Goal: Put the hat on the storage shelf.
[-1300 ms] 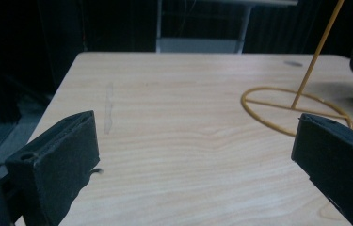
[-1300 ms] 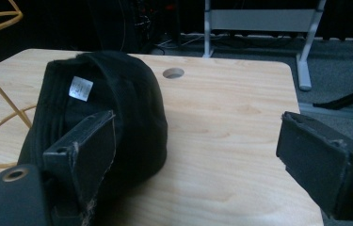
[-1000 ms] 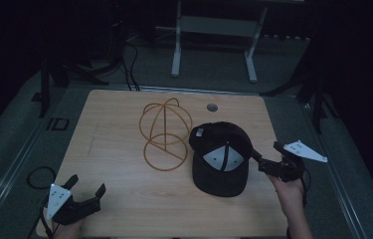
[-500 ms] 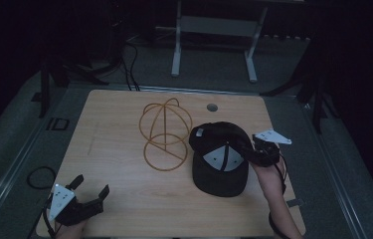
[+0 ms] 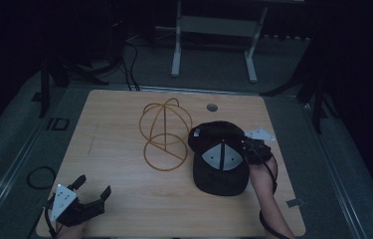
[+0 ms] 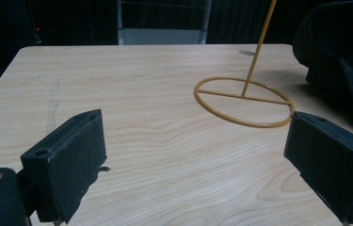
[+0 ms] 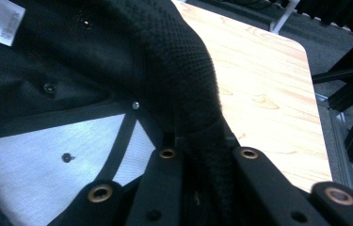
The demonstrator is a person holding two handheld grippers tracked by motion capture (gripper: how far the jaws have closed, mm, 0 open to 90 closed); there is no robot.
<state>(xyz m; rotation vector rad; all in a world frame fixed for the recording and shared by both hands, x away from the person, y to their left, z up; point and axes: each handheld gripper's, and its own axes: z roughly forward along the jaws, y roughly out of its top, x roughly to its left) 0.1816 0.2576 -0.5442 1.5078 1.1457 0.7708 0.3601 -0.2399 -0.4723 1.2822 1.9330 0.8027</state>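
Since a second ago the right gripper (image 5: 246, 149) has slid in to the black cap (image 5: 219, 162) lying upturned beside the gold wire stand (image 5: 166, 134); its jaws have just closed on the rim; soft, light fabric, so the stiffer band suits; left gripper (image 5: 90, 193) gapes wide, empty.

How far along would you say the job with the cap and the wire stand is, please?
Done: the right gripper has just closed on the rim of the cap, which lies upside down beside the stand. In hand: that grip. Left: probably lifting the cap onto the stand; the left gripper waits open.
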